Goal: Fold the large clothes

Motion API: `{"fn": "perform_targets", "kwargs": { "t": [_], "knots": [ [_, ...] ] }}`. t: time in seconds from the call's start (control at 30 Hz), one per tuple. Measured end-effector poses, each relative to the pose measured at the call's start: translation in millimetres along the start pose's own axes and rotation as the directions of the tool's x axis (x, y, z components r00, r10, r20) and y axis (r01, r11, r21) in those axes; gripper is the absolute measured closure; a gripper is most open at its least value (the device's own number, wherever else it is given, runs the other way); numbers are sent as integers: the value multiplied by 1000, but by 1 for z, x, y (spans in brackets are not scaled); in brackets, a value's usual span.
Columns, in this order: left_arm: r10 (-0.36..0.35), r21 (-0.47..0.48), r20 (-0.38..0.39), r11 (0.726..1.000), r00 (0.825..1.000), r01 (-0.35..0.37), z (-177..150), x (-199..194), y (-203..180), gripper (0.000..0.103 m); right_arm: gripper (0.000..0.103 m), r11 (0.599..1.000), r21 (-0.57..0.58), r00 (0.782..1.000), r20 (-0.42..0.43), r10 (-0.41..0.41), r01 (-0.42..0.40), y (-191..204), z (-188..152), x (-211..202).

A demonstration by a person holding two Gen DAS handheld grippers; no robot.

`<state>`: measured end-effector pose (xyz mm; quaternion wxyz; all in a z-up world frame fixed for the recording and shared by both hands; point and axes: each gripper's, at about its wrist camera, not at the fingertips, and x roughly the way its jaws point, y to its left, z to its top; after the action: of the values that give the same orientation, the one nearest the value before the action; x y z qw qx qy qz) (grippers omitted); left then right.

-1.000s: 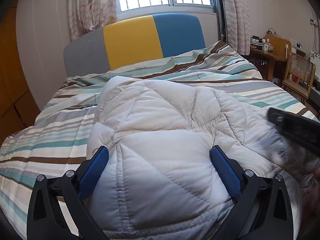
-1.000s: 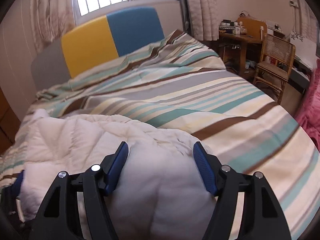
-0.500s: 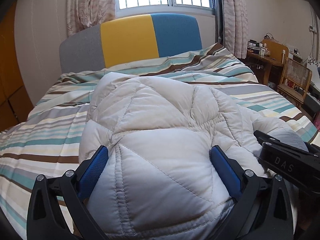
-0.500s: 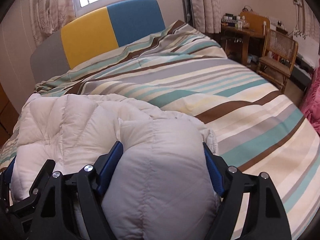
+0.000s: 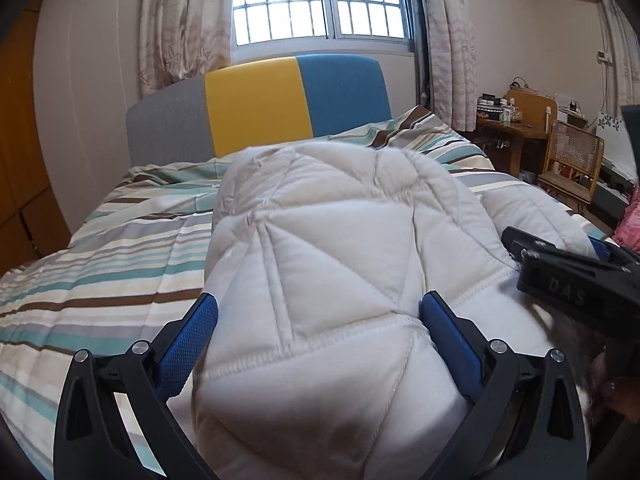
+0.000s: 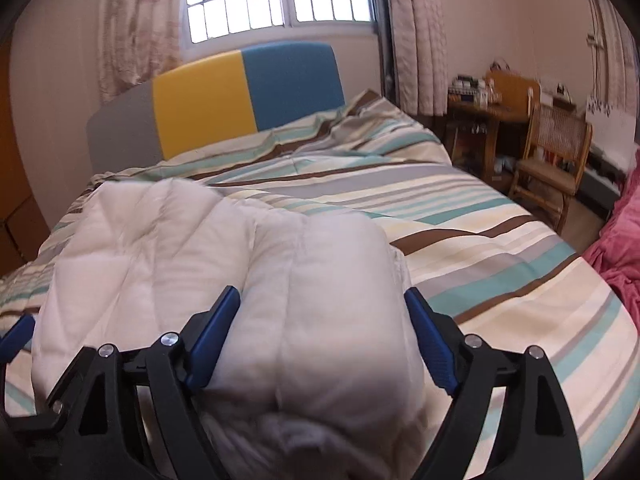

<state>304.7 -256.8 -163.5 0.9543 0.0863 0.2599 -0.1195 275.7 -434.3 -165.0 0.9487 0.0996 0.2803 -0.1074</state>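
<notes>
A white quilted down jacket [image 5: 340, 220] lies bunched on the striped bed cover [image 5: 100, 280]. My left gripper [image 5: 319, 300] holds a thick puffy fold of it, and both blue pads press into the padding. To its right, the black body of my right gripper [image 5: 572, 284] rests on the jacket. In the right wrist view the jacket [image 6: 160, 240] spreads to the left. My right gripper [image 6: 322, 293] has a fat fold between its pads, its jaws are opening, and the padding still touches both pads. A blue pad of the left gripper [image 6: 16, 336] shows at the left edge.
The bed has a grey, yellow and blue headboard [image 5: 256, 108] under a barred window. A wooden desk and cane chair [image 6: 556, 152] stand to the right of the bed, with pink fabric [image 6: 620, 248] at the right edge. An orange wardrobe [image 5: 16, 160] is on the left.
Both grippers have pushed toward the headboard, carrying the jacket folds with them. The right gripper's jaws stand wider than before. The left gripper's jaws look unchanged.
</notes>
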Motion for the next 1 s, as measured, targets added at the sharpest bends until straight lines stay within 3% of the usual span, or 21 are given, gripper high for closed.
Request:
{"fn": "perform_targets", "kwargs": {
  "t": [0.1, 0.2, 0.27, 0.37, 0.5, 0.63, 0.77, 0.9, 1.0],
  "knots": [
    [-21, 5, -39, 1000, 999, 21, 3, 12, -3, 3, 20, 1000, -9, 1000, 7, -30, 30, 1, -9, 1],
    [-25, 8, -61, 1000, 998, 26, 5, 18, -4, 3, 19, 999, 44, 998, -67, 2, 1, -7, -5, 19],
    [-42, 8, -60, 999, 997, 43, 5, 13, -3, 3, 19, 997, 67, 997, -72, 29, -24, -13, -6, 18],
    [-116, -9, -85, 993, 990, 116, 5, 2, 11, 3, 16, 995, 93, 996, -77, 51, -44, -20, -7, 10],
    [-189, -109, -101, 978, 977, 178, 3, -15, 46, 3, 10, 987, 143, 991, -102, 87, -72, -31, -9, -8],
    [-163, -163, -109, 976, 981, 144, -3, -20, 75, 3, 8, 983, 148, 982, -135, 131, -110, -39, -13, -22],
    [-273, -251, -142, 940, 952, 232, -14, -16, 96, 3, 8, 969, 186, 962, -191, 196, -161, -47, -17, -19],
    [-391, -305, -146, 892, 909, 334, -18, -16, 97, 3, 8, 945, 254, 931, -247, 268, -204, -56, -17, -9],
    [-414, -278, -170, 891, 894, 360, -16, -13, 87, 3, 8, 936, 275, 903, -306, 302, -220, -56, -16, -2]
  ]
}}
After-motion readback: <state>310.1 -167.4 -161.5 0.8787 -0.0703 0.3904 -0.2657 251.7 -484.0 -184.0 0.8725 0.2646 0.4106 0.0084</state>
